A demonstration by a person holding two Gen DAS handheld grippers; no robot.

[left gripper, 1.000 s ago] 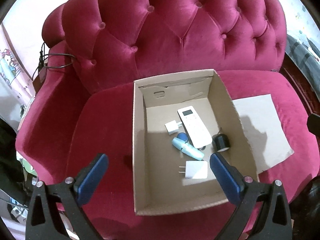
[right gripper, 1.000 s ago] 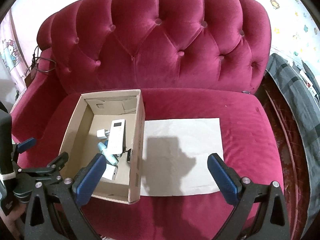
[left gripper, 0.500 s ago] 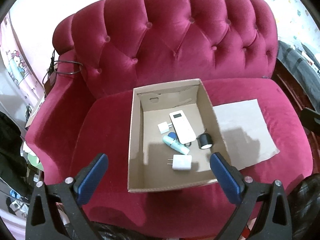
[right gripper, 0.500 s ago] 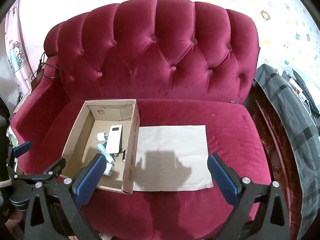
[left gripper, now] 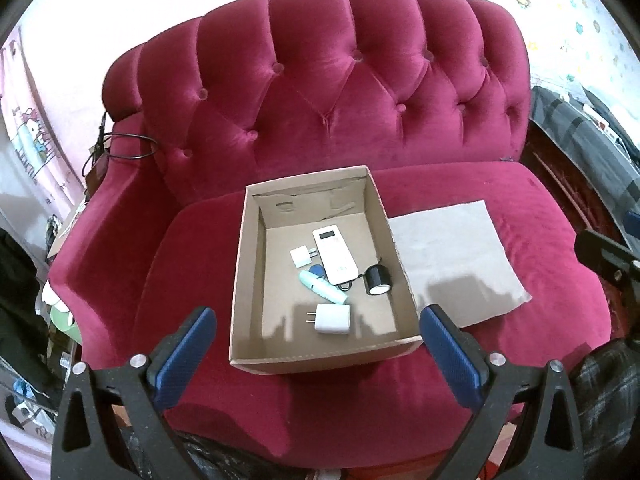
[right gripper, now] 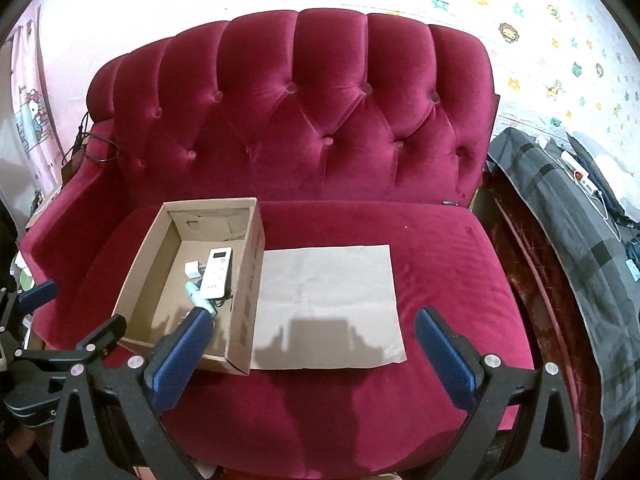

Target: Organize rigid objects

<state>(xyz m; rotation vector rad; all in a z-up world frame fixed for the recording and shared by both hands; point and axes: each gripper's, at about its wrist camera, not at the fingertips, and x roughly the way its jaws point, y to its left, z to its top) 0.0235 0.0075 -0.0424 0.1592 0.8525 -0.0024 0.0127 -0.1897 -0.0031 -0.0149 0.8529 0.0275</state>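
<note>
left wrist view: the left hand-held gripper (left gripper: pixel 316 332) hangs with jaws wide apart and empty, near the cardboard box (left gripper: pixel 248 280) on the red sofa (left gripper: pixel 340 92). inside lie a white charger (left gripper: pixel 332 319), mint tube (left gripper: pixel 322 286), black tape roll (left gripper: pixel 377 280) and white remote (left gripper: pixel 334 255). at 3 o'clock lies a cardboard sheet (left gripper: pixel 452 252). right hand-held gripper (right gripper: pixel 314 330): also spread, empty.
</note>
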